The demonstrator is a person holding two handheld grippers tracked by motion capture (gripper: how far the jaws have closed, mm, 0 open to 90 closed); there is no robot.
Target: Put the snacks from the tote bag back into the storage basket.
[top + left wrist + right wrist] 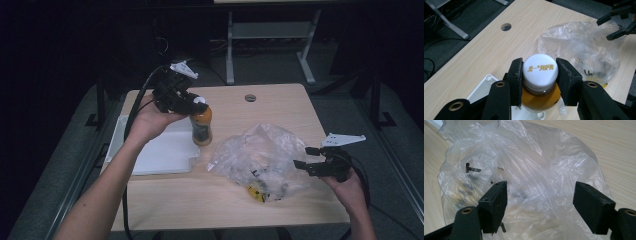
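Note:
An orange drink bottle [202,126] with a white cap [540,68] stands upright on the wooden table [280,102]. My left gripper [194,102] is shut on the cap, one black jaw pressed to each side of it. A crumpled clear plastic bag [260,157] with dark and yellow items inside lies to the right of the bottle. My right gripper [304,157] hovers at the bag's right edge, open, jaws wide apart with only the bag [529,170] beyond them. From the left gripper view, that right gripper [614,23] shows past the bag [584,47].
A white tray [165,150] lies flat at the table's left, just behind the bottle. A round cable hole [250,97] sits near the far edge. A white desk frame [270,35] stands on the dark floor beyond the table.

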